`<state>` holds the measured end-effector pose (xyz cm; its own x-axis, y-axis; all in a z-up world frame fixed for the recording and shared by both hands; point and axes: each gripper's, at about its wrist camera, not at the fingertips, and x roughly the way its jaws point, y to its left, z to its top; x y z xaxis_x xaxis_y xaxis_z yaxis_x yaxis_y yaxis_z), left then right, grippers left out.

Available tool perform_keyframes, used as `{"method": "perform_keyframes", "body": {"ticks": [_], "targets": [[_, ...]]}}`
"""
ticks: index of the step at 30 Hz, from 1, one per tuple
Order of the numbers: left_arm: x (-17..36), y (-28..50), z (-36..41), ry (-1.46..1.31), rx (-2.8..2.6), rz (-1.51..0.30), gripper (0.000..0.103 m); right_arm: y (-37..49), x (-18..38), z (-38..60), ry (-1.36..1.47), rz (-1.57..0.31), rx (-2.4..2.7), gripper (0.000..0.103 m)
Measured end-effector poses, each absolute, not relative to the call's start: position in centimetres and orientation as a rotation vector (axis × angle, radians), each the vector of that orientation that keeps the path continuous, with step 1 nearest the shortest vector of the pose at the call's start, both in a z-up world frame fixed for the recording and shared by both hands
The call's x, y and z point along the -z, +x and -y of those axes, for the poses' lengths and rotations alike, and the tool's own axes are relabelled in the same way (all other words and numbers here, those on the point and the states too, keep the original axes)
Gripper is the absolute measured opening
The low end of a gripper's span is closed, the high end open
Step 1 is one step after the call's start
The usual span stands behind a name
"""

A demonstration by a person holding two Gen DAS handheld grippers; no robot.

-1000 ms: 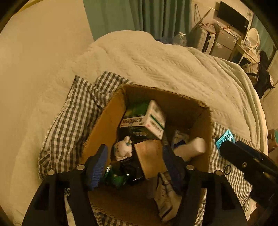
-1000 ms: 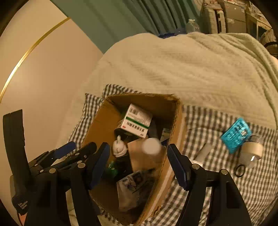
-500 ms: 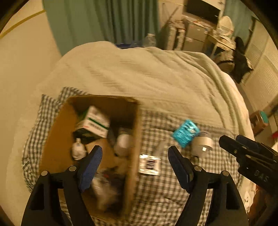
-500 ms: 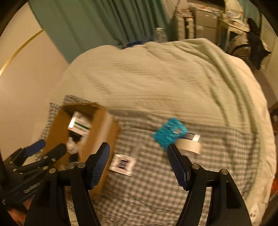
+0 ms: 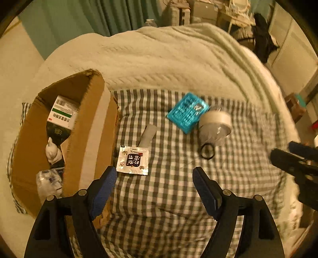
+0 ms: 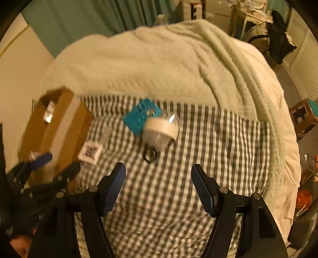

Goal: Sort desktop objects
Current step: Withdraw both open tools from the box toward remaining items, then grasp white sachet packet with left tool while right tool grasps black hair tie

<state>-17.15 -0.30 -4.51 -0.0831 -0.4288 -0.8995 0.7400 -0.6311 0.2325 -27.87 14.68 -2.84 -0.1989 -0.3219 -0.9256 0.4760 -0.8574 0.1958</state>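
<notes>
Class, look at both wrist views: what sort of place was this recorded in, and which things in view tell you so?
Most likely a bedroom in a home. The sorting happens on a bed covered by a pale quilted blanket, with a checked cloth spread on it. Green curtains hang behind, and cluttered furniture stands beyond the bed.

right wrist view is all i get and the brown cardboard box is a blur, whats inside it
Observer: A white carton with a green stripe leans at the far end of the brown cardboard box.
Operator: anything else in there
Observer: A small white figurine stands nearer, and a crinkled clear packet lies nearer still.
Operator: left gripper holding anything
Observer: No, the left gripper is open and empty above the checked cloth.
</notes>
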Motion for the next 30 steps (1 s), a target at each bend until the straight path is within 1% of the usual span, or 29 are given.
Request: {"method": "perform_keyframes", "body": {"ticks": [3,5,7,9,11,14,17,22,27,30], "targets": [[6.7,-17.1,0.3,1.413,1.803,-0.306,0.081,-27.6,4.4,-14.9,1.585,-0.256,2.066,0.068],[8.1,-17.5,0.3,1.489,1.807,-0.279,0.081,-27.8,5.3,-14.8,1.596,-0.282,2.05,0.067],[8.9,-18.0,0.1,1.519,1.816,-0.227,0.081,-28.5,5.8,-15.1,1.608,-0.254,2.037,0.063],[9.6,-18.3,0.3,1.537,1.825,-0.196,0.081,-29.5,6.4,-15.5,1.633,-0.182,2.023,0.063],[10.7,-18.4,1.0,1.557,1.81,-0.213,0.081,-30.4,7.2,-15.6,1.664,-0.117,2.008,0.063],[12.2,-18.3,2.3,1.557,1.773,-0.259,0.081,-31.5,8.6,-15.3,1.714,-0.073,1.984,0.063],[13.4,-18.1,3.7,1.563,1.733,-0.288,0.081,-32.3,10.2,-14.3,1.746,-0.095,1.949,0.063],[14.1,-18.0,5.3,1.568,1.741,-0.258,0.081,-33.2,12.5,-12.5,1.788,-0.15,1.904,0.063],[14.5,-17.6,6.9,1.559,1.757,-0.25,0.081,-34.2,15.4,-11.0,1.856,-0.102,1.835,0.061],[15.0,-17.2,7.7,1.569,1.745,-0.251,0.081,-34.2,17.3,-10.0,1.901,-0.113,1.784,0.06]]}}
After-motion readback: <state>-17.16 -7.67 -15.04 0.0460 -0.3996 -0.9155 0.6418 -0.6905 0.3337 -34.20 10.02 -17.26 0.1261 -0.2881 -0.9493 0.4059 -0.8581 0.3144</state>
